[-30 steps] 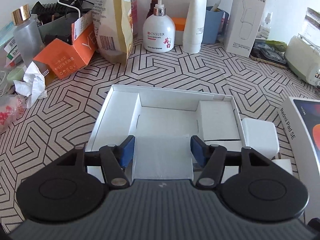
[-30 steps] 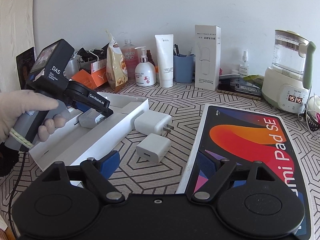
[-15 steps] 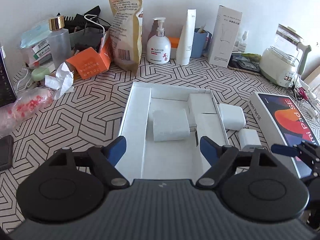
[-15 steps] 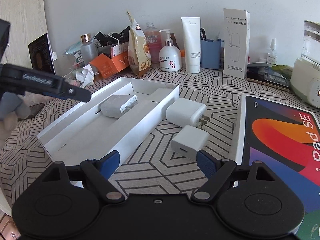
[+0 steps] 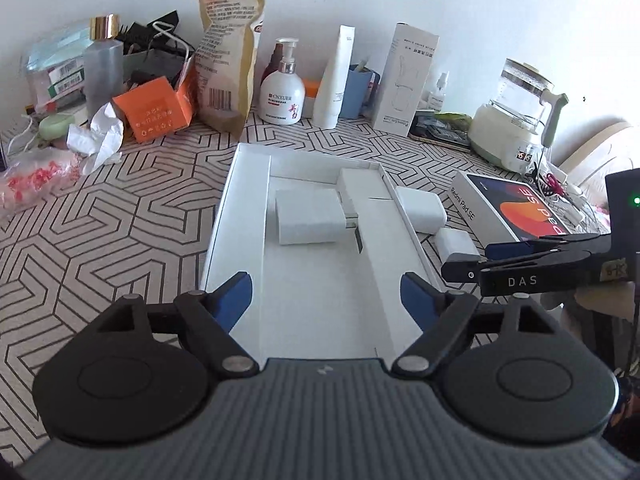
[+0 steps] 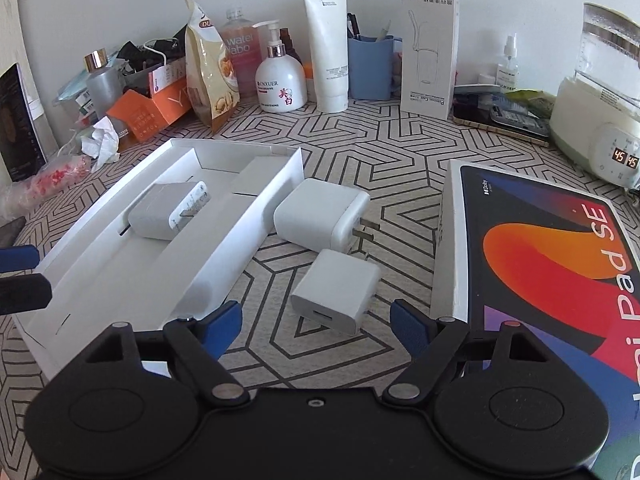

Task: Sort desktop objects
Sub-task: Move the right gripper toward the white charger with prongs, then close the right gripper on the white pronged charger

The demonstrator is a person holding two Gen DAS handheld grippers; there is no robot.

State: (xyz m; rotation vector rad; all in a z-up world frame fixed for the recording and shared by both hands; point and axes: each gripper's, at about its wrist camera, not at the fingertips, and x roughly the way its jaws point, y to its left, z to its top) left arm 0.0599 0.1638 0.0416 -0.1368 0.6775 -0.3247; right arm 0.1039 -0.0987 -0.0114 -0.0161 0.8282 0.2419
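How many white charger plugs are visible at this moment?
3. One charger lies inside the open white box. A larger charger sits on the table just beside that box, and a smaller charger lies in front of it. Others may be hidden.

White tray (image 6: 256,216): matt paperboard, smooth. Three chargers, e.g. the larger one (image 6: 320,220): smooth white plastic with a slight sheen; prongs (image 6: 368,230) metal. Tablet box (image 6: 552,264): glossy printed card. Bench (image 6: 380,148): patterned covering, matt. Kettle (image 5: 520,92): clear glass on a plastic base. Snack pouch (image 5: 228,60): creased paper-like film.
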